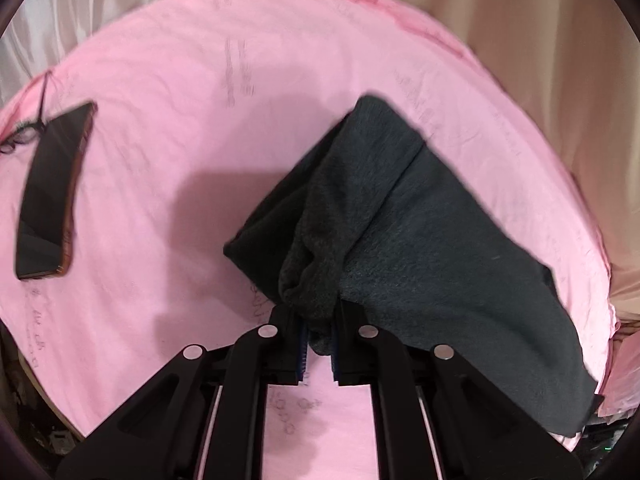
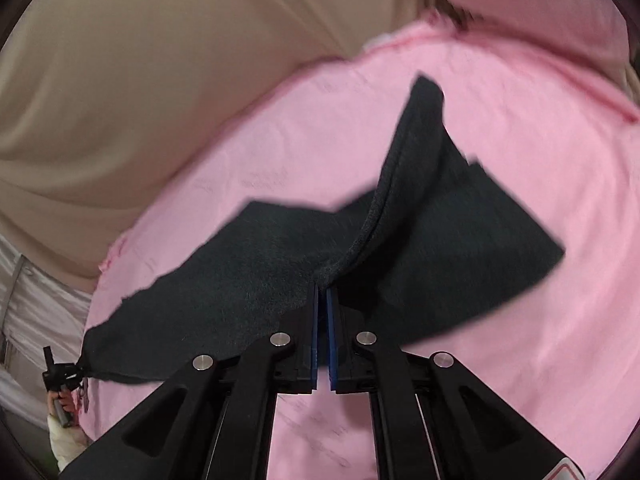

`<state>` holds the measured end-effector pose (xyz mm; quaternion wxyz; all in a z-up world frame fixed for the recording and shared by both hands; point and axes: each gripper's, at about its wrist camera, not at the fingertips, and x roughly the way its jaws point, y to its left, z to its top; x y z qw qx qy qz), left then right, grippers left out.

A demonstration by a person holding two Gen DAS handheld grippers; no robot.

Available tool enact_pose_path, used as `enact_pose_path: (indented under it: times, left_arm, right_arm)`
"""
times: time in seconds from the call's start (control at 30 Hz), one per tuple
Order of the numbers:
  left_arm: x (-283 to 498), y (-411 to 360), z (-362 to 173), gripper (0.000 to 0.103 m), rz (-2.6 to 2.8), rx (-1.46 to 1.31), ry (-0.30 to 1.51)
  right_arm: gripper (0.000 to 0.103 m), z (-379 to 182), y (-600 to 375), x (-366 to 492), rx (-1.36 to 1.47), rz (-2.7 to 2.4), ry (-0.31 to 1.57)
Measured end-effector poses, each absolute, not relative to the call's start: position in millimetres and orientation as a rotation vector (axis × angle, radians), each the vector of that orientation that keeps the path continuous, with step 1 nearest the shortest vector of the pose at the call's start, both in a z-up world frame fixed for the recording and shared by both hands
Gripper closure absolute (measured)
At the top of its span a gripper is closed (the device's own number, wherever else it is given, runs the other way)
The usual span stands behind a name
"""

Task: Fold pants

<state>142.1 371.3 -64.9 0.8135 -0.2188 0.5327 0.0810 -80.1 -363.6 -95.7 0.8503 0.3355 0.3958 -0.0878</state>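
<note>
While the dark grey fleece pants (image 1: 420,216) hang lifted off the pink sheet (image 1: 168,80), both grippers have a pinch of them between nearly closed jaws. In the left wrist view, the left gripper (image 1: 319,328) sits at the lower centre of the frame, its fingers drawn close together around a bunched wad of the fabric that bulges up out of the gap; from there the cloth rises toward the upper centre and spreads down to the lower right edge of the frame, draping over the right finger's linkage. In the same view, a dark smartphone (image 1: 54,192) lies flat on the sheet at the left of the frame, well apart from the pants, with a thin black cable (image 1: 44,96) running off its upper end. In the right wrist view, the right gripper (image 2: 323,300) is at the lower centre, its blue-padded fingers (image 2: 331,328) pressed almost together on a thin fold of the pants (image 2: 256,264), with a seamed edge running up from the tips toward the upper centre. The fabric fans out to both sides of the tips: one panel stretches to the lower left of the frame, the other to the right. Beige curtain fabric (image 2: 140,60) fills the upper left behind the sheet (image 2: 520,140).
</note>
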Motion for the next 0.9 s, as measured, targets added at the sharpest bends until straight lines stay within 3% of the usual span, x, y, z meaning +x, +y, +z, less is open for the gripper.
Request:
enact_pose_path:
  times: [0.03, 0.1, 0.13, 0.17, 0.23, 0.5, 0.53, 0.57, 0.6, 0.77, 0.9]
  left_arm:
    - [142.5, 370.9, -66.9, 0.095, 0.174, -0.464, 1.138]
    - [143.3, 368.8, -64.4, 0.095, 0.177, -0.441, 1.135]
    - [143.0, 367.5, -61.6, 0.095, 0.179, -0.43, 1.132]
    - [144.1, 366.7, -60.1, 0.095, 0.18, -0.421, 1.133]
    - [145.9, 367.5, -59.8, 0.095, 0.183, -0.42, 1.138]
    - [149.2, 363.3, -64.5, 0.095, 0.2, -0.392, 1.138]
    - [150.7, 363.1, -64.3, 0.095, 0.201, -0.387, 1.143]
    - [151.5, 363.6, -63.7, 0.095, 0.202, -0.386, 1.145]
    - [153.4, 364.3, -62.4, 0.095, 0.204, -0.386, 1.147]
    - [156.0, 364.3, -50.4, 0.095, 0.203, -0.349, 1.123]
    - [150.0, 366.9, -61.6, 0.094, 0.182, -0.344, 1.137]
  right_arm:
    - [0.1, -101.1, -366.5, -87.6, 0.742, -0.174, 0.806]
    - [0.09, -87.8, -370.5, -97.8, 0.732, -0.227, 0.756]
    - [0.072, -77.1, -374.4, -100.2, 0.72, -0.254, 0.724]
    - [0.044, -67.0, -379.5, -100.1, 0.712, -0.266, 0.686]
    - [0.037, -50.4, -397.2, -93.5, 0.658, -0.317, 0.638]
    - [0.037, -77.7, -457.7, -72.0, 0.618, -0.558, 0.689]
    - [0.043, -82.8, -457.8, -63.6, 0.621, -0.502, 0.708]
    - [0.075, -79.1, -459.2, -56.9, 0.604, -0.474, 0.724]
    - [0.096, -72.6, -456.3, -56.1, 0.589, -0.445, 0.734]
    - [0.095, -9.8, -438.5, -96.6, 0.53, -0.399, 0.555]
    - [0.096, -58.9, -459.7, -111.6, 0.543, -0.467, 0.72]
